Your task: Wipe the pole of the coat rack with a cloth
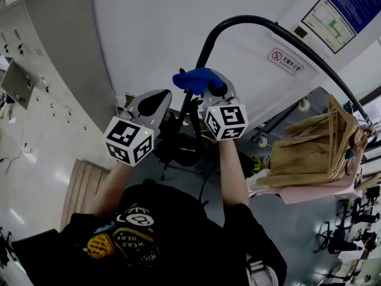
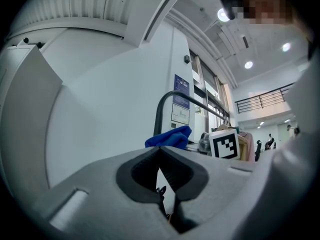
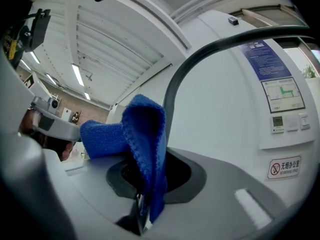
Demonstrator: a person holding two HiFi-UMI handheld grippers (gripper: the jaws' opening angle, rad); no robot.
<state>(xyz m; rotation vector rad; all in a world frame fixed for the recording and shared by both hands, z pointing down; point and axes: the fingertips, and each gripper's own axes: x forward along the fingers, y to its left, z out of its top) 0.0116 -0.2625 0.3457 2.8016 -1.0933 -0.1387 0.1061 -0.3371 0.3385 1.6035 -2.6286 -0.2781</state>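
Note:
The coat rack's black pole (image 1: 189, 103) rises in front of me and bends over to the right as a curved arm (image 1: 280, 33). A blue cloth (image 1: 196, 79) is bunched against the pole just below the bend. My right gripper (image 1: 207, 89) is shut on it. In the right gripper view the cloth (image 3: 146, 149) hangs folded between the jaws, with the pole (image 3: 172, 91) right behind it. My left gripper (image 1: 162, 97) is raised just left of the pole, apart from it. It is shut with nothing between its fingertips (image 2: 160, 149).
Beige garments (image 1: 312, 154) hang on hangers from the curved arm at the right. The white wall behind carries a no-smoking sign (image 1: 284, 60) and a poster (image 1: 333, 16). The rack's dark base (image 1: 178, 154) stands on the floor, beside a wooden pallet (image 1: 83, 186) and grey cabinets (image 1: 36, 58).

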